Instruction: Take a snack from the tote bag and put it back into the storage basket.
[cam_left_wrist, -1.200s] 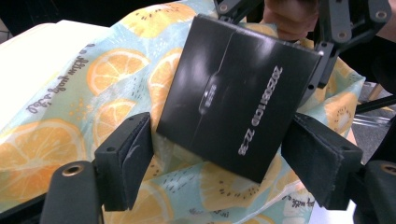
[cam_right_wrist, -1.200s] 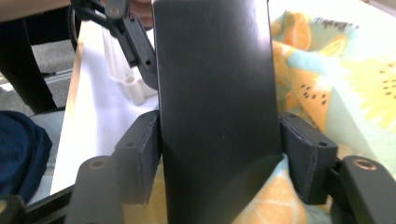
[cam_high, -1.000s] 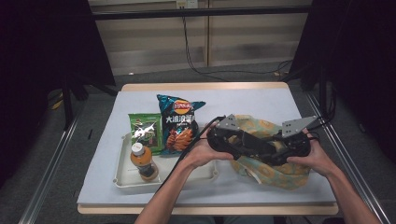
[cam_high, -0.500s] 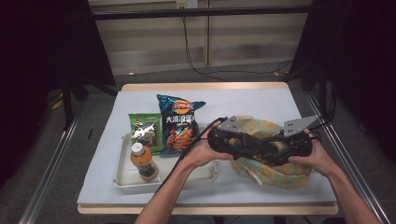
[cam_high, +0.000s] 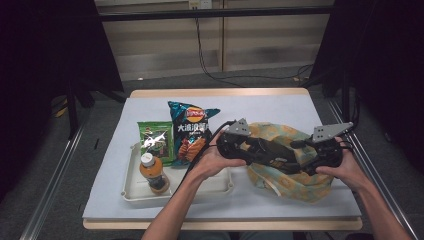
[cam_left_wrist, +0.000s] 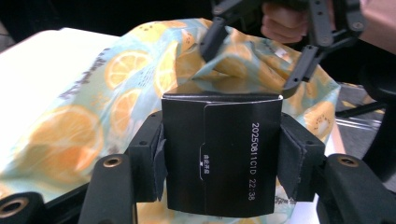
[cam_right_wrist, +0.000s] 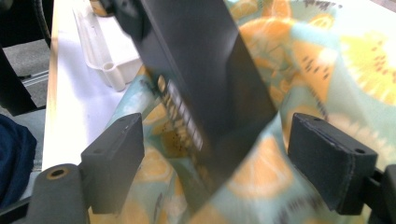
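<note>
A black carton (cam_left_wrist: 219, 158) with white date print is clamped between the pads of my left gripper (cam_left_wrist: 219, 149). It hangs over the mouth of a lemon-print cloth bag (cam_high: 295, 182) lying at the table's right. My right gripper (cam_right_wrist: 231, 158) faces it from the other side with its jaws wide apart. The carton (cam_right_wrist: 205, 74) tilts down between them without touching either pad, and bag fabric (cam_right_wrist: 355, 56) lies behind. In the high view the two grippers meet tip to tip above the bag, left gripper (cam_high: 280, 155) coming from the left. The right gripper (cam_left_wrist: 254, 51) is at the bag's far rim.
A white tray (cam_high: 130, 192) at front left holds an orange drink bottle (cam_high: 151, 170). A green snack packet (cam_high: 156, 140) and a blue chip bag (cam_high: 192, 130) lean at its back edge. The white-covered table (cam_high: 280, 107) stretches behind the bag.
Both grippers have shifted only slightly over the bag. The left one has edged the carton a little further right toward the right gripper.
</note>
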